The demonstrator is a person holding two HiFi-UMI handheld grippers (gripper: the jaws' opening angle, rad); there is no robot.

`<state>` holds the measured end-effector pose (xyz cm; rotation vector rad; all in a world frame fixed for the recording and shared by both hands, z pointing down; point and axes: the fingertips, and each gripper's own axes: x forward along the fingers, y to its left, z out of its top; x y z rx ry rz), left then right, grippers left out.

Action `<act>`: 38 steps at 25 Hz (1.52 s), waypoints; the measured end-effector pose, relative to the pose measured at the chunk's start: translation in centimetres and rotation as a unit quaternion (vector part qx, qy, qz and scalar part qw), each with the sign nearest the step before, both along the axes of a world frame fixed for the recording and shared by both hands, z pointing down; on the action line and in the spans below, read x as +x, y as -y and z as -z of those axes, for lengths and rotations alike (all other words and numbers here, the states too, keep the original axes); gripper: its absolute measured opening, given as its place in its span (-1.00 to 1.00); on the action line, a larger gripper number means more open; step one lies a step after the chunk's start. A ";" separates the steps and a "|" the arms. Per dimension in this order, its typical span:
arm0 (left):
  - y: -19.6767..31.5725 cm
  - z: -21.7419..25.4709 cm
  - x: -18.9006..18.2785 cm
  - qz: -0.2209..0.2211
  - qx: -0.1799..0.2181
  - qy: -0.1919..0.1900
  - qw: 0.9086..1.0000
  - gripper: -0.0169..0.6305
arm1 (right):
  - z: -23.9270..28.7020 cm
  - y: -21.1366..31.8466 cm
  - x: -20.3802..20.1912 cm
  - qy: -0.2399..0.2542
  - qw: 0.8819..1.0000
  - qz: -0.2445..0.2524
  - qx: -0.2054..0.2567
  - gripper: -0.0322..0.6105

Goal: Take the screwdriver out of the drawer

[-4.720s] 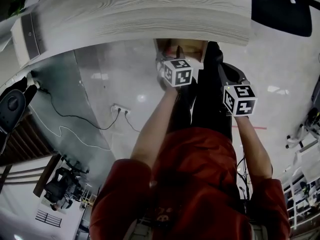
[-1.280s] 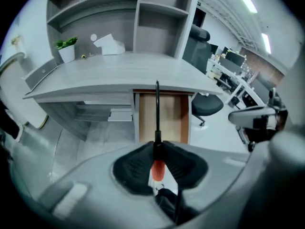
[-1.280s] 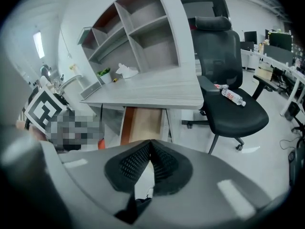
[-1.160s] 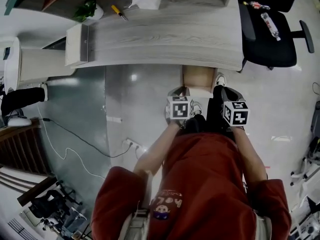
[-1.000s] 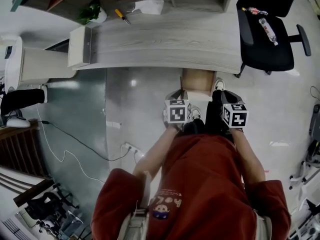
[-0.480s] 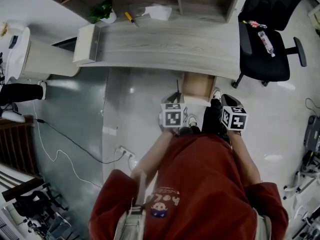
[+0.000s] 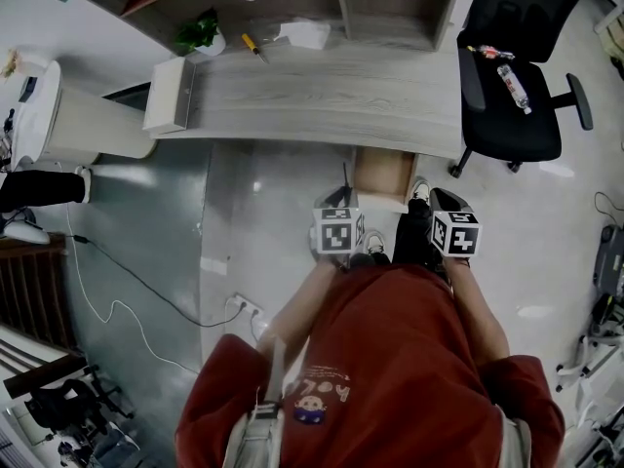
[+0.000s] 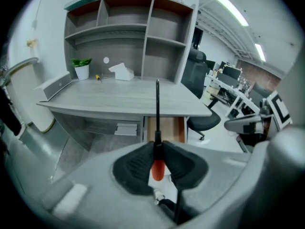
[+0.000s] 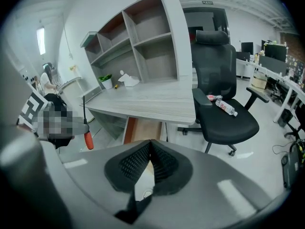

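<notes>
A screwdriver (image 8: pixel 157 168) with a red handle and a long black shaft stands upright between the pads of my left gripper (image 8: pixel 157 149), which is shut on the handle. In the head view its shaft (image 7: pixel 344 175) sticks up in front of the left gripper (image 7: pixel 339 208), over the floor before the open wooden drawer (image 7: pixel 382 175) under the grey desk (image 7: pixel 322 96). My right gripper (image 9: pixel 150 149) is shut with nothing between its pads and hangs beside the left one (image 7: pixel 444 203). The right gripper view also shows the screwdriver (image 9: pixel 88 140) off to its left.
A black office chair (image 7: pixel 517 76) with a bottle on its seat stands right of the drawer. On the desk lie a yellow screwdriver (image 7: pixel 253 45), a potted plant (image 7: pixel 203 35) and a tissue box (image 7: pixel 304 33). Shelves rise behind. A cable runs over the floor at the left.
The view has drawn back from the desk and drawer. Both grippers have risen a little, the left one still shut on the screwdriver.
</notes>
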<state>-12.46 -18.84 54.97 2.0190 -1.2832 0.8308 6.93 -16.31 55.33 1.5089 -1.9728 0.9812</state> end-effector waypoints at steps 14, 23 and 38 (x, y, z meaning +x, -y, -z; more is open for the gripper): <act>-0.1 0.3 1.2 -0.011 0.002 0.004 1.000 -0.77 | 0.1 -0.1 0.6 0.005 1.000 -0.002 0.003 -0.89; -0.4 0.3 1.5 -0.020 0.004 0.000 1.000 -0.77 | 0.4 -0.3 0.7 0.008 1.000 -0.009 0.016 -0.89; -0.4 0.3 1.5 -0.023 0.004 -0.003 1.000 -0.77 | 0.4 -0.4 0.3 0.011 1.000 -0.006 0.017 -0.89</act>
